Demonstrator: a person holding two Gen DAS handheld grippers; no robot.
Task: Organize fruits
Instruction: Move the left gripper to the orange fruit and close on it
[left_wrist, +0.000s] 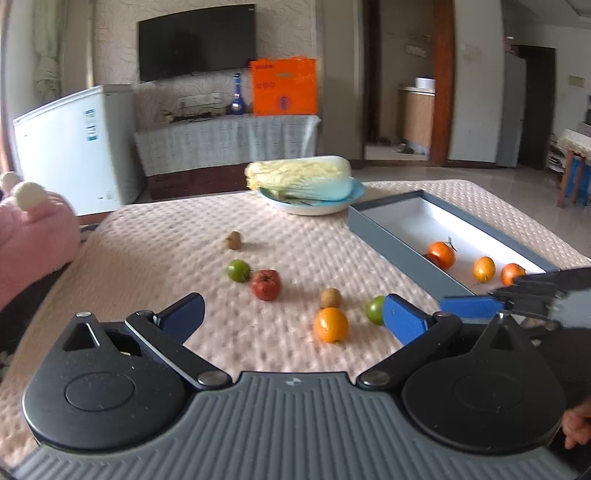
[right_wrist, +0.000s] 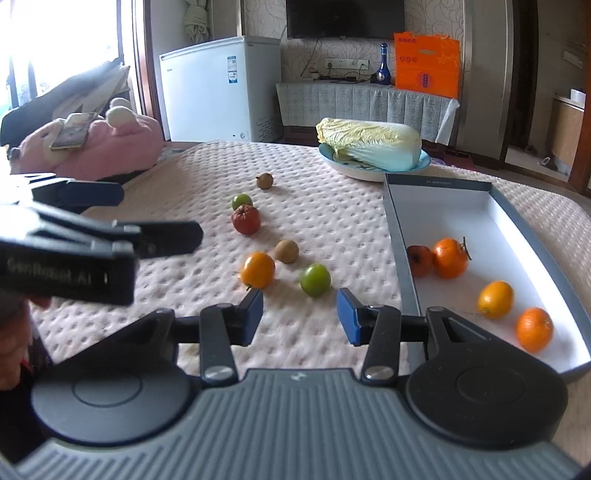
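Observation:
Several fruits lie loose on the pink quilted table: an orange fruit (left_wrist: 331, 325) (right_wrist: 257, 270), a green one (left_wrist: 375, 309) (right_wrist: 314, 279), a brown kiwi (left_wrist: 330, 297) (right_wrist: 286, 251), a red fruit (left_wrist: 265, 284) (right_wrist: 245, 219), a second green one (left_wrist: 238, 270) (right_wrist: 242, 201) and a far kiwi (left_wrist: 232, 240) (right_wrist: 265, 180). A grey box (left_wrist: 391, 236) (right_wrist: 400, 258) with a white inside holds several orange and red fruits. My left gripper (left_wrist: 291, 314) is open and empty above the loose fruits. My right gripper (right_wrist: 299, 314) is open and empty, just short of the near green fruit.
A napa cabbage (left_wrist: 301, 177) (right_wrist: 369, 144) lies on a white plate (left_wrist: 314, 209) (right_wrist: 354, 171) at the table's far side. A pink plush (left_wrist: 33, 229) (right_wrist: 110, 144) sits at the left edge. A white freezer (right_wrist: 218, 88) stands beyond the table.

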